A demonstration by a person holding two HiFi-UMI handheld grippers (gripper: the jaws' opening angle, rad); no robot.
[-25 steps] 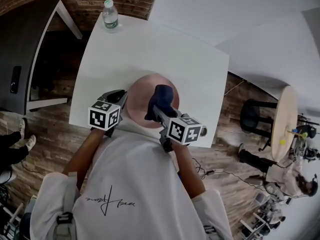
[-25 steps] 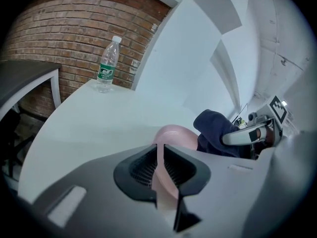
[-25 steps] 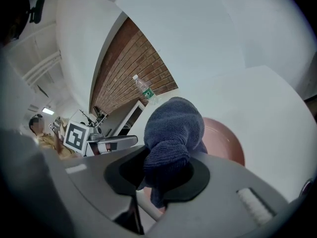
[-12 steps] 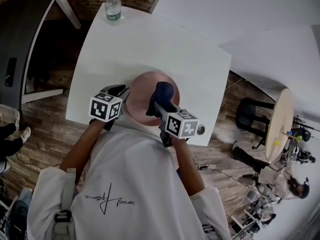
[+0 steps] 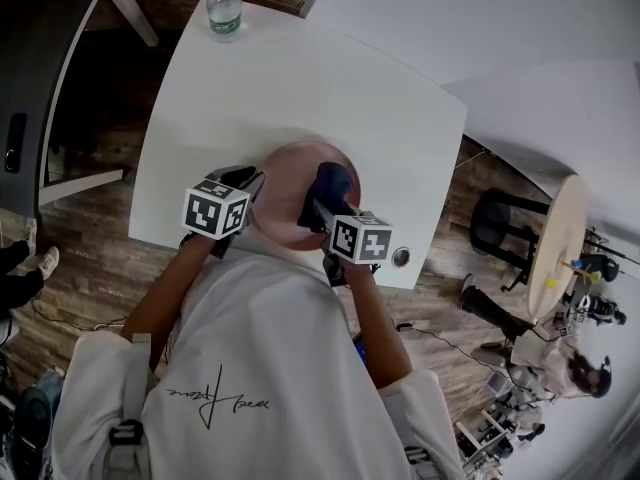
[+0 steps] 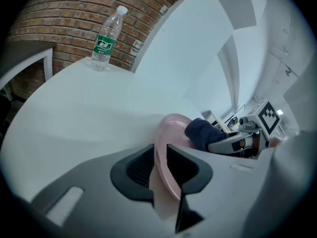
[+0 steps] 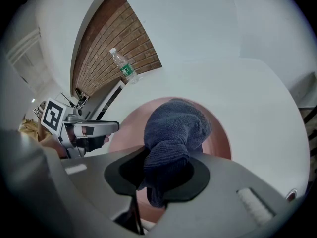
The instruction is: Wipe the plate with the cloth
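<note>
A pink plate (image 5: pixel 290 183) lies near the front edge of the white table (image 5: pixel 300 78). My left gripper (image 5: pixel 250 183) is shut on the plate's left rim; the rim (image 6: pixel 166 152) runs edge-on between the jaws in the left gripper view. My right gripper (image 5: pixel 318 208) is shut on a dark blue cloth (image 5: pixel 333 183), which bunches out of the jaws and rests on the plate's right half. In the right gripper view the cloth (image 7: pixel 173 130) covers the middle of the plate (image 7: pixel 218 133), and the left gripper (image 7: pixel 96 128) shows at the left.
A clear water bottle (image 5: pixel 224 6) with a green label stands at the table's far left corner; it also shows as the bottle (image 6: pixel 106 38) in the left gripper view. A round wooden stool (image 5: pixel 565 243) and a black stool (image 5: pixel 500 228) stand on the floor at right.
The cloth and the right gripper have shifted slightly to the right on the plate. The head camera has drifted, so the table sits a little lower. The left gripper keeps its hold.
</note>
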